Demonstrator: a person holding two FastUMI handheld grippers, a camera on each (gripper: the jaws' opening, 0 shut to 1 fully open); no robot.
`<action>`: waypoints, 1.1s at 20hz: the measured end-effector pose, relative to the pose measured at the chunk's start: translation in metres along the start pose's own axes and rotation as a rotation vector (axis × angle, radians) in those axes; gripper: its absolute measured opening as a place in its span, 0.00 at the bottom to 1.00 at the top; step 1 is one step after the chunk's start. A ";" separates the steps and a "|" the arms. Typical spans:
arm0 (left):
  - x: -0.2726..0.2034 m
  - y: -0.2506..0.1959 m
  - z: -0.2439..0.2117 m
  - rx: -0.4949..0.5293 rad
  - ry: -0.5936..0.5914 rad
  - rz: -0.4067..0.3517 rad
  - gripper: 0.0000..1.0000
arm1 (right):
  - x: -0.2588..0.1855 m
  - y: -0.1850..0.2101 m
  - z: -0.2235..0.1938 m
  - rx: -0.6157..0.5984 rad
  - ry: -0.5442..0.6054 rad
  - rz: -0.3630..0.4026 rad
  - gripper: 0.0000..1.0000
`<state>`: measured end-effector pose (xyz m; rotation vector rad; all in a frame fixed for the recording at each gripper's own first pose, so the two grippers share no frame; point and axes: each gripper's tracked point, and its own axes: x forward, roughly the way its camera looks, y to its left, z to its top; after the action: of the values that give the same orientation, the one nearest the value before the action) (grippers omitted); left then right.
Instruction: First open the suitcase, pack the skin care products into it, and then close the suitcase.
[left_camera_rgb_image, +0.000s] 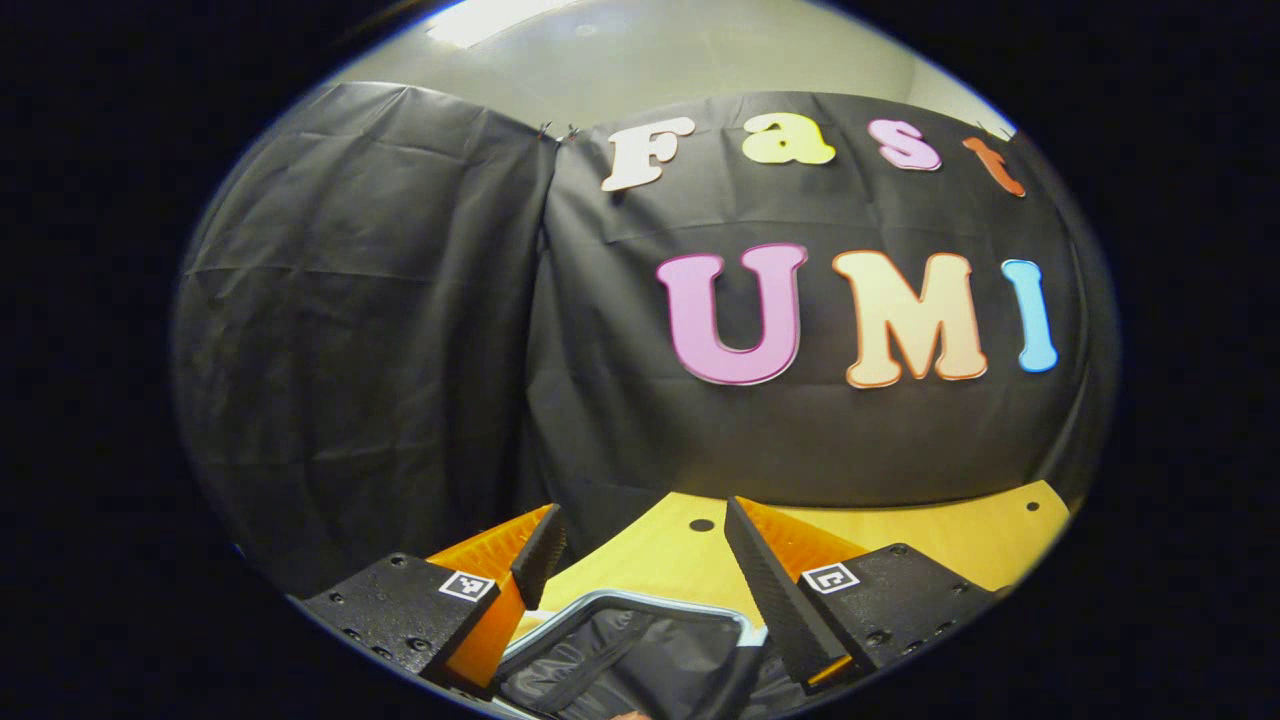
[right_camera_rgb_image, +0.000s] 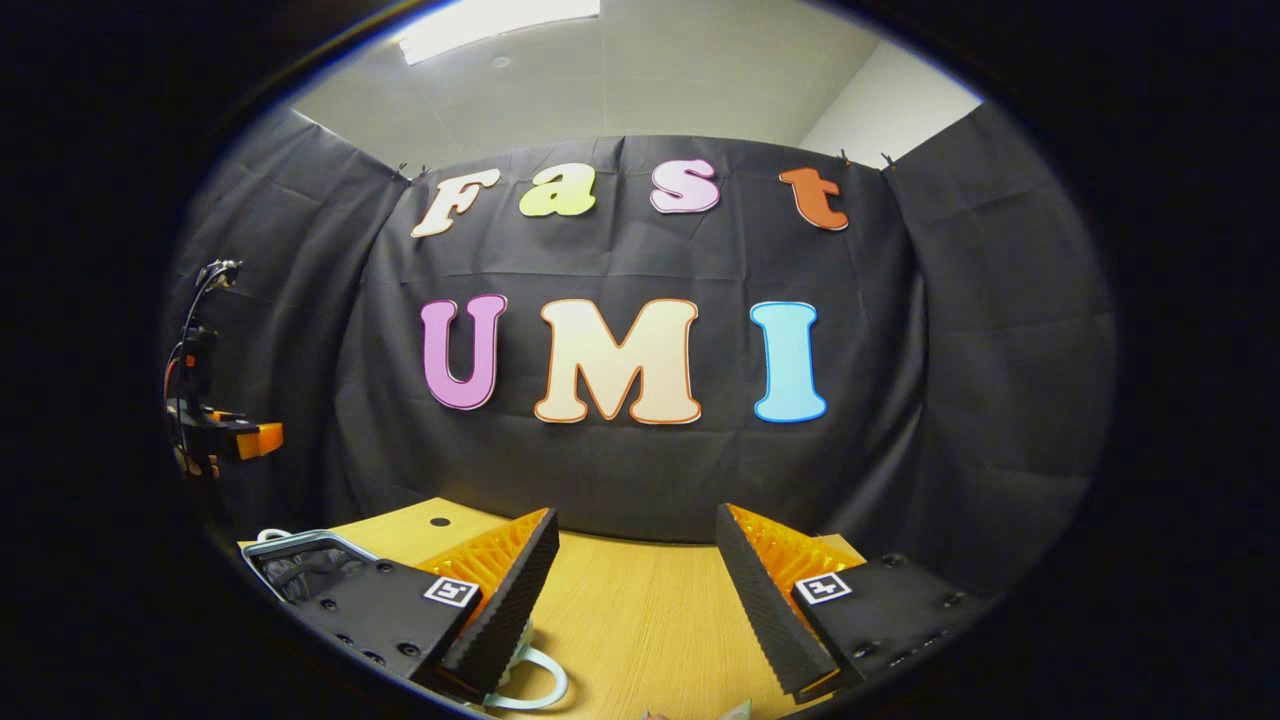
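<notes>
A light wooden table (left_camera_rgb_image: 920, 545) is carrying the things, its grain running across a pale yellow top that is meeting the black booth cloth at its far edge. In the left gripper view a small round hole (left_camera_rgb_image: 702, 525) is showing in the top near that far edge, and another near the right corner. An open suitcase (left_camera_rgb_image: 640, 655) is lying directly on the table, its grey rim curving around a dark lining. In the right gripper view the suitcase (right_camera_rgb_image: 300, 560) is sitting toward the table's left end, and a white looped item (right_camera_rgb_image: 535, 680), partly hidden, is lying on the bare wood (right_camera_rgb_image: 640, 620).
</notes>
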<state>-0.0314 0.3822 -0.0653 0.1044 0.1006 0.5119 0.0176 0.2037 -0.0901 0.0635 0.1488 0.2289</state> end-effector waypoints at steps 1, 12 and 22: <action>-0.006 -0.012 0.007 -0.007 -0.011 -0.019 1.00 | -0.003 -0.003 0.001 0.003 -0.002 0.005 0.99; -0.079 -0.146 0.037 0.030 -0.050 -0.200 0.95 | -0.036 -0.063 0.015 0.034 -0.037 0.015 0.99; -0.142 -0.255 0.012 0.037 -0.013 -0.346 0.95 | -0.056 -0.117 0.018 0.037 -0.051 0.039 0.98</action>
<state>-0.0293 0.0901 -0.0750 0.1234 0.1131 0.1637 -0.0075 0.0764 -0.0736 0.1088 0.1007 0.2632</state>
